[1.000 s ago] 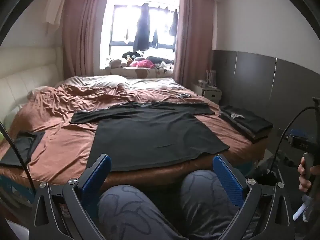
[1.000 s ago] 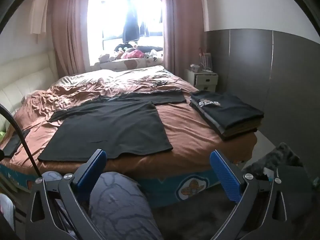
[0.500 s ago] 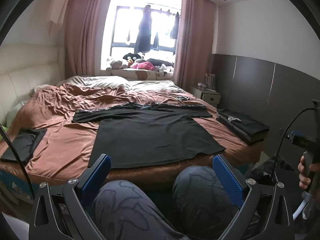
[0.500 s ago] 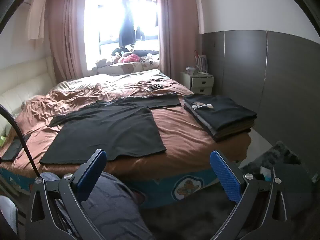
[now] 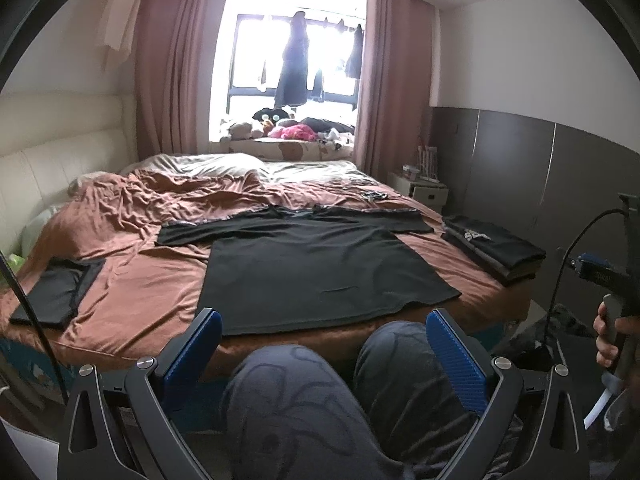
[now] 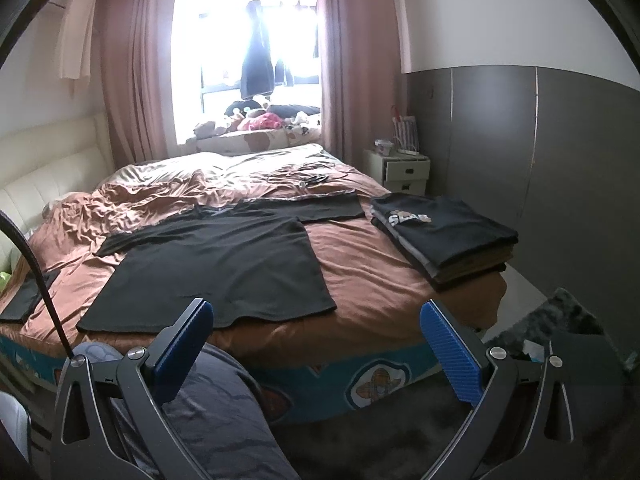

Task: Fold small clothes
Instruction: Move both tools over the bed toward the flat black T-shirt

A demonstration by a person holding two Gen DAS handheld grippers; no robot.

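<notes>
Two tools are held spread and empty above patterned grey trouser legs (image 5: 320, 400): the left tool (image 5: 324, 344) and the right tool (image 6: 316, 336). Beyond, at twelve o'clock, a flat black cotton T-shirt (image 5: 320, 268) is spread on the brown-sheeted bed (image 5: 140, 300). Both hem corners are best pinched together and lifted evenly. A folded dark stack (image 6: 444, 236) is shown nearer by the right view; only the left view shows a hand (image 5: 612, 336).
</notes>
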